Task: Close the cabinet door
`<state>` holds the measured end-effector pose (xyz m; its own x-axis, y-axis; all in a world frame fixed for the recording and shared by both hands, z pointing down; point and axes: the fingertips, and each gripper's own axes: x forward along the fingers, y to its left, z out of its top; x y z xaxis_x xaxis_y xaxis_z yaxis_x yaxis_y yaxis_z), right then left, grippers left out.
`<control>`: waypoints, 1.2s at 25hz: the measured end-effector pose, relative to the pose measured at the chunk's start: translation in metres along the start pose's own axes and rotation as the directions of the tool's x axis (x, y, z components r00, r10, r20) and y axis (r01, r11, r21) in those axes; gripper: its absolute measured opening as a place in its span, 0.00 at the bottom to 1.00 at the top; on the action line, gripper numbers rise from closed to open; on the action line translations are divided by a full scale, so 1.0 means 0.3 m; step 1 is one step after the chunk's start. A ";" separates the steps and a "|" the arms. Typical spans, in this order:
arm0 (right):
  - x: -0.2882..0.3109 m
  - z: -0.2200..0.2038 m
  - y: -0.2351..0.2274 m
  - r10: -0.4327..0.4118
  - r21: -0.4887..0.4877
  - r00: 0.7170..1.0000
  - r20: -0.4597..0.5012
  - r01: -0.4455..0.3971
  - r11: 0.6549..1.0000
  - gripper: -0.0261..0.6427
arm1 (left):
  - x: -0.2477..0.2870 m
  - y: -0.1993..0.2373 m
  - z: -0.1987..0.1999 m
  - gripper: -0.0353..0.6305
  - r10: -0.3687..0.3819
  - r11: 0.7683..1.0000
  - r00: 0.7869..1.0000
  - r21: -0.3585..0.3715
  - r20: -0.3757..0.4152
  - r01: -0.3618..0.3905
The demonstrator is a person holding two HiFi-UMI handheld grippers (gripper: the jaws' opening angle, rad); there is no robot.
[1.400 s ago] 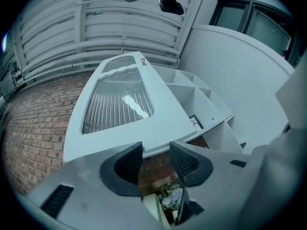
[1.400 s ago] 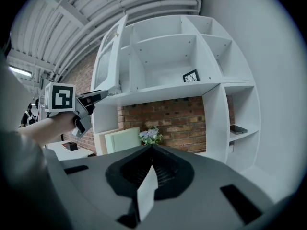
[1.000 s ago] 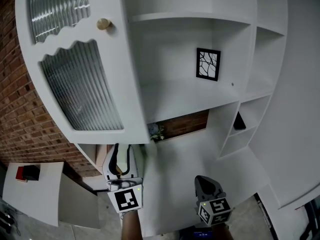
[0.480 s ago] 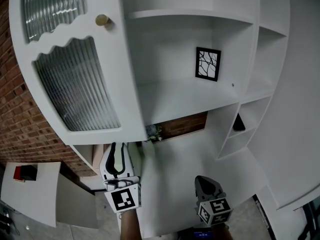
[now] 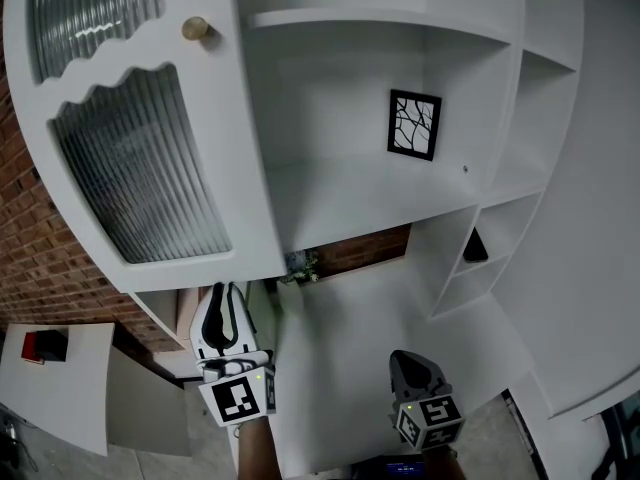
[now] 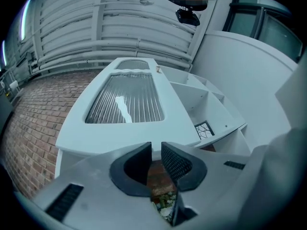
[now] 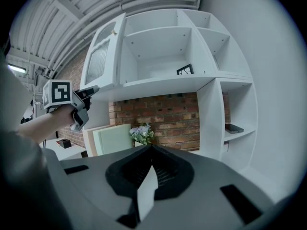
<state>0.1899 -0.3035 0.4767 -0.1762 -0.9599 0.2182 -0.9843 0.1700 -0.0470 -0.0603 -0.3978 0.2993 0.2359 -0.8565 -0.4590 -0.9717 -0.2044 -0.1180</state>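
My left claw hovers just under the cabinet door, jaws slightly apart with nothing between them. My right claw hangs lower, pinched together and empty. The door looks open above me. I judge this is the approach. Next I must press the door's face home.
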 end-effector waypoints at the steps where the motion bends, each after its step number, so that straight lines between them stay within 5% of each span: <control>1: 0.002 -0.001 -0.001 0.000 0.000 1.000 -0.001 0.000 1.000 0.04 | 0.002 0.001 -0.002 0.15 0.000 1.000 1.000 0.000 -0.001 0.000; 10: -0.007 0.005 -0.009 -0.005 -0.007 1.000 0.004 0.005 1.000 0.04 | -0.001 0.000 0.002 0.15 -0.012 1.000 1.000 -0.027 -0.008 0.012; 27: -0.089 0.033 0.174 0.051 -0.089 0.998 0.037 -0.047 0.995 0.04 | -0.249 -0.025 -0.085 0.14 -0.119 0.991 0.975 -0.074 -0.188 0.107; 30: -0.112 0.040 0.214 0.059 -0.092 0.997 0.051 -0.054 0.994 0.04 | -0.307 -0.029 -0.082 0.09 -0.182 0.976 0.962 -0.160 -0.206 0.151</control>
<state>0.1328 -0.2631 0.4548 -0.2328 -0.9584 0.1650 -0.9700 0.2411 0.0318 -0.0737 -0.3287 0.3644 0.4024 -0.8838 -0.2387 -0.9136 -0.4044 -0.0430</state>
